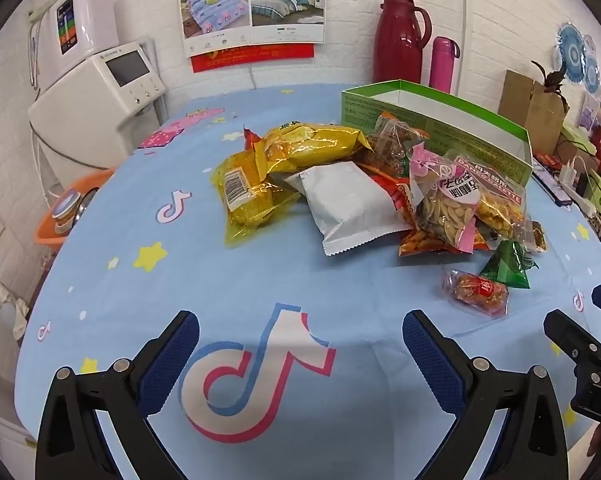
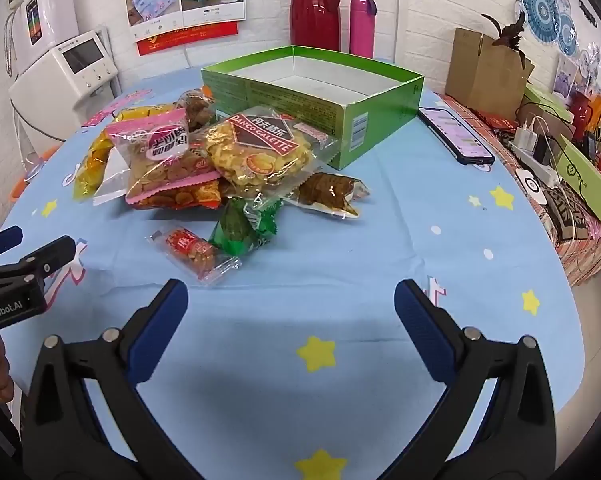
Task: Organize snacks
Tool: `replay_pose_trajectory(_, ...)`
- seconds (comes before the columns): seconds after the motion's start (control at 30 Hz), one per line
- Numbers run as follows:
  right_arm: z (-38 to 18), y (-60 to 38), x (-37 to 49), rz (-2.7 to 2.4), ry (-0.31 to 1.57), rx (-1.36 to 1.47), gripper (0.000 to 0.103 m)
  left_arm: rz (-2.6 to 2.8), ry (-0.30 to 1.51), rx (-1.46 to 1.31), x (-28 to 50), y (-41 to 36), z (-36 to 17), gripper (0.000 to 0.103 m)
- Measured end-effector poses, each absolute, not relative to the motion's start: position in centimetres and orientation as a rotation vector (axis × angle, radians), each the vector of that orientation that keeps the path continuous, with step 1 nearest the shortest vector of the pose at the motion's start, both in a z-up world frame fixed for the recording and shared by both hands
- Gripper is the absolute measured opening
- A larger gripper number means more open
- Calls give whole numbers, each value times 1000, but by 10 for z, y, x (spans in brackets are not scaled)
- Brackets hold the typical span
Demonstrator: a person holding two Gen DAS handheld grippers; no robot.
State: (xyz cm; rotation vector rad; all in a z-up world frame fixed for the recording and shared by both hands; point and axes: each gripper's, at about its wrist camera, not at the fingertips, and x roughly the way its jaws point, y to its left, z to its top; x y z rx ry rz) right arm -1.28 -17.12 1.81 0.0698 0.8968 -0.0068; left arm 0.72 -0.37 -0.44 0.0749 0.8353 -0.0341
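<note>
A heap of snack packets lies mid-table: yellow bags (image 1: 256,176), a white pouch (image 1: 352,204), a pink-labelled chip bag (image 2: 160,160) and a galette bag (image 2: 260,152). Nearer sit a green triangular packet (image 2: 240,228), a small red-labelled clear packet (image 2: 192,252) and a brown snack (image 2: 332,194). Behind the heap stands an open green box (image 2: 380,108) with nothing visible inside. My left gripper (image 1: 300,340) is open above the cloth, short of the heap. My right gripper (image 2: 290,308) is open too, just short of the small packets. Neither holds anything.
The round table wears a blue cloth (image 2: 340,280). A phone (image 2: 456,136) lies right of the box. A red jug (image 2: 316,4) and a pink flask (image 2: 360,26) stand at the back wall. Cluttered shelf (image 2: 560,168) on the right, white machine (image 1: 96,108) on the left.
</note>
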Motion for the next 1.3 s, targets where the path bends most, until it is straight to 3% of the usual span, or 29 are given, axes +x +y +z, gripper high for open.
replay_pose_trajectory(1.3,10,-168,-4,-3,925,53,103,-47,860,68,18,0,-10,103)
